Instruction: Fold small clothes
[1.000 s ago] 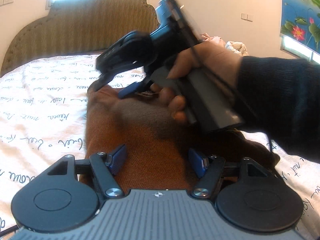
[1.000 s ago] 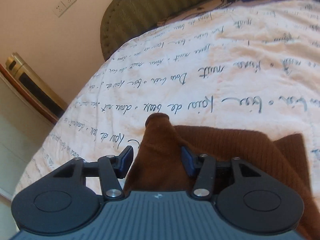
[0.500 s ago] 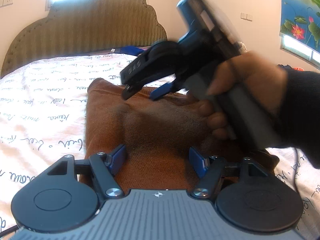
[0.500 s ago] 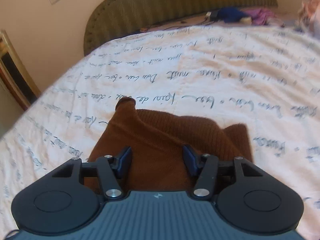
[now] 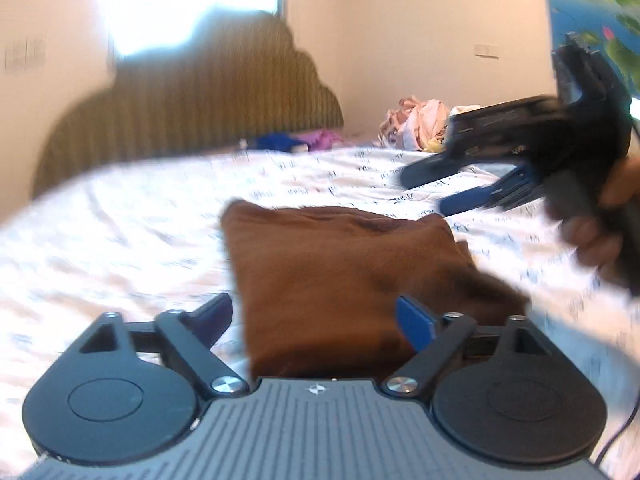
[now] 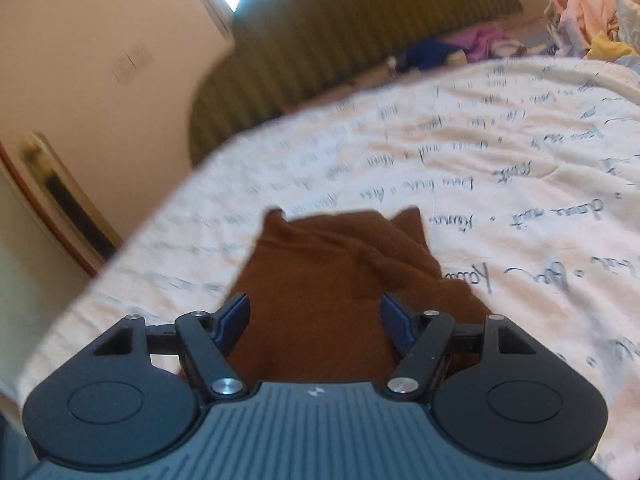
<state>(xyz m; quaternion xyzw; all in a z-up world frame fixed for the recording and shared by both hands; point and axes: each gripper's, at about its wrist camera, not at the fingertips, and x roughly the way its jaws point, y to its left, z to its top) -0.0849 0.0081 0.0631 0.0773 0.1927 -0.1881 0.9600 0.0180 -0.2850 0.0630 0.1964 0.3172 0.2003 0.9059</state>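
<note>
The brown garment (image 5: 344, 268) lies folded into a compact block on the bed (image 5: 120, 240), so this piece looks nearly done, with both the left tongs (image 5: 316, 320) and right tongs (image 6: 314, 318) released above it, gripping nothing.

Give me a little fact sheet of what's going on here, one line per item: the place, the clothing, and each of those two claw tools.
Place: bed with a white bedspread printed with handwriting, padded headboard behind
Garment: brown knit piece, folded into a compact shape, lying on the bedspread
Left gripper: open, fingers astride the garment's near edge
Right gripper: open, above the garment, not gripping it
Other clothes: loose pile at the far end, blue and purple items by the headboard
Image quality: motion-blurred
</note>
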